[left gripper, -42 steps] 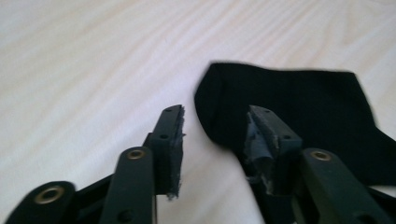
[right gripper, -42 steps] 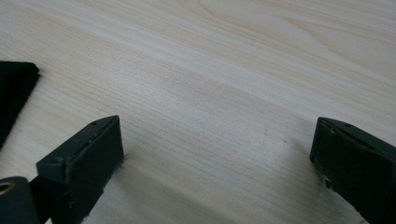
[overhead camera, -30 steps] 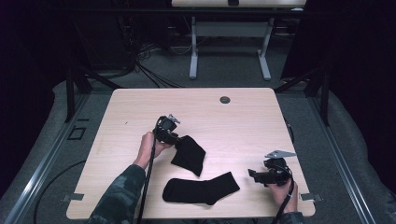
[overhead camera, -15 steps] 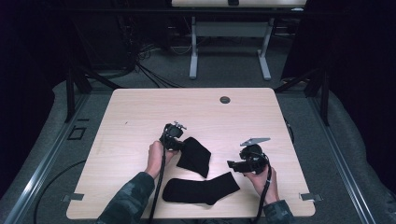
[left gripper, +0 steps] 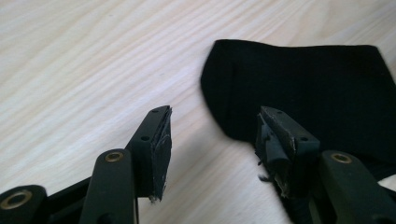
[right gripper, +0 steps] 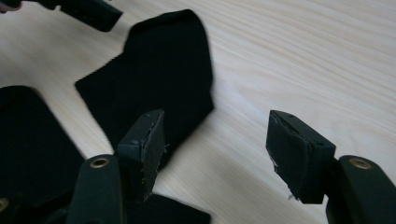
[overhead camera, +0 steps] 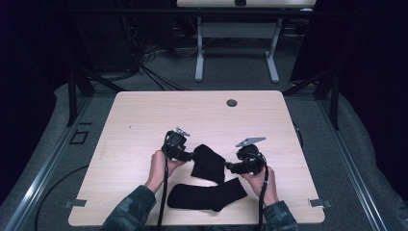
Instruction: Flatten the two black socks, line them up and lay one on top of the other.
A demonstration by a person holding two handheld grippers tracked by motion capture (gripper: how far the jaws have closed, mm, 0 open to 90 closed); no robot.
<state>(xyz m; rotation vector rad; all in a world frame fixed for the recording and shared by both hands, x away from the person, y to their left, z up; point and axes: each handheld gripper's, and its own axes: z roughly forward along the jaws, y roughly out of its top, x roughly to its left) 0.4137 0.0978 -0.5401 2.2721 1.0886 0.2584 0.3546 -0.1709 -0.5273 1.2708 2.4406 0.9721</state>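
Both the left gripper (overhead camera: 188, 155) and right gripper (overhead camera: 230, 167) gape empty beside 2 flat black knit socks (overhead camera: 210, 163).

left gripper (overhead camera: 188, 155) jaws apart, right gripper (overhead camera: 232, 167) likewise

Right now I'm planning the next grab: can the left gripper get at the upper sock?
Probably yes: the left gripper is open at the edge of the upper sock, with bare table and nothing between.
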